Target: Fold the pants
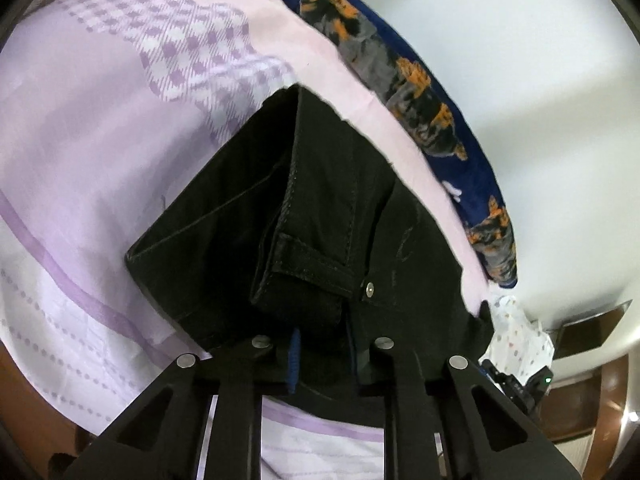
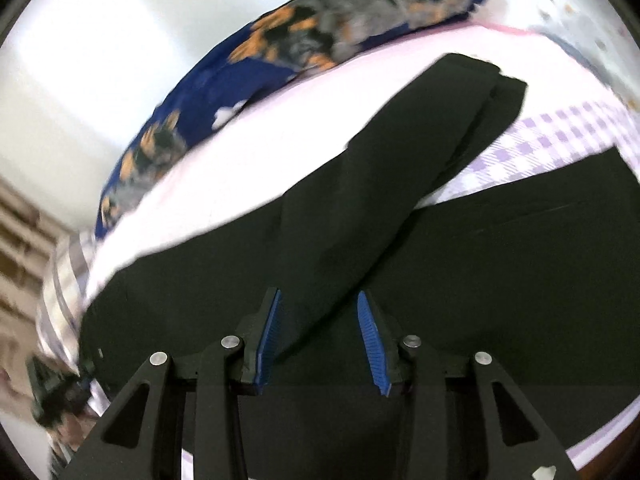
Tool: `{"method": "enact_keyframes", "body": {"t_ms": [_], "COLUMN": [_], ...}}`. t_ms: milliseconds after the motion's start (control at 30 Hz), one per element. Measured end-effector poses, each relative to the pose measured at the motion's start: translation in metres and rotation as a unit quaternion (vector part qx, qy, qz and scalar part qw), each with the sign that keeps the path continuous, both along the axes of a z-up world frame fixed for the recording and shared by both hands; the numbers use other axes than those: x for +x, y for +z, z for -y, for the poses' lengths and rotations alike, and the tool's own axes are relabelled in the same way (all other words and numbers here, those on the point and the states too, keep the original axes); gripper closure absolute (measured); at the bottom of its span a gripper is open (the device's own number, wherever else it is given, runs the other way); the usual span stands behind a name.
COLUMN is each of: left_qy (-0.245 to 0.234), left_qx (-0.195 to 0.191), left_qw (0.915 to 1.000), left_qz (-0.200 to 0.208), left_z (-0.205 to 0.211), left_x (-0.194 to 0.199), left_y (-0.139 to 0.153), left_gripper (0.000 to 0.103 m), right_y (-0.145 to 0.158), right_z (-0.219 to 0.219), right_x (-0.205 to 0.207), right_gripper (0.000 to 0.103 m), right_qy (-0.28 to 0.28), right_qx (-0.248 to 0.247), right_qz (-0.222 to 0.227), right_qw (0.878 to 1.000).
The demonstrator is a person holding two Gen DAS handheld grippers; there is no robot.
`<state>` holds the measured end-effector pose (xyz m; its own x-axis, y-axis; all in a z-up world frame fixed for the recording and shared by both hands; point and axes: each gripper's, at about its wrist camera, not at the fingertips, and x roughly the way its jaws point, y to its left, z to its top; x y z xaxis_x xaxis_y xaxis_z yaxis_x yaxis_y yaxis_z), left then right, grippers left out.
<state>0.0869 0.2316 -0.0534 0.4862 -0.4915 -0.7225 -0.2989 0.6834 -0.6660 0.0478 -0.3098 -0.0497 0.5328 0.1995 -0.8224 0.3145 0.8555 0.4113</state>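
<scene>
Black pants (image 1: 320, 200) lie on a lilac checked bedsheet (image 1: 100, 160). In the left wrist view the waistband end, with its belt loop and a metal rivet (image 1: 369, 289), rises in a fold straight up to my left gripper (image 1: 324, 364). The cloth covers the fingers, only one blue pad (image 1: 294, 360) shows, and the jaws stand narrow on the fabric. In the right wrist view a raised pant leg (image 2: 400, 168) runs from the far right down between the blue pads (image 2: 370, 340) of my right gripper (image 2: 320, 340). It fills the gap from pad to pad. More black cloth (image 2: 520, 260) lies flat under it.
A dark blue blanket with orange and grey print (image 1: 420, 92) (image 2: 280, 40) lies along the bed's far edge against a white wall. A pale patterned cloth (image 1: 516, 336) hangs at the bed's corner. Wooden furniture (image 1: 580, 400) stands beside the bed.
</scene>
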Motion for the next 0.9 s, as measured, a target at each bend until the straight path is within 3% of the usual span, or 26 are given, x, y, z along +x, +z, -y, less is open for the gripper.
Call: {"method": "enact_keyframes", "body": {"t_ms": [167,267,500,900], "left_qy": [0.009,0.019,0.017,0.027], "left_qx": [-0.018,-0.034,-0.013,0.003], "left_qw": [0.9996,0.9990,0.9997,0.9994], "left_qz": [0.017,0.020,0.010,-0.021], "left_z": [-0.007,-0.013,-0.010,-0.012], "left_x": [0.007,0.012,0.023,0.028], "left_y": [0.017,0.024,0.031,0.020], "left_gripper": [0.086,0.087,0.087,0.087], "right_y": [-0.013,-0.021,-0.030,-0.011], "right_z": [0.006,0.009,0.030,0.085], "right_x": [0.001,0.001,0.010,0.048], "right_gripper": [0.065,0.065,0.065,0.067], "right_qy": [-0.012,-0.020,-0.061,-0.080], "right_qx": [0.025,0.067,0.142,0.121], "right_qz": [-0.008,0.002,0.033,0.047], "right_qw": [1.000,0.998,0.987,0.988]}}
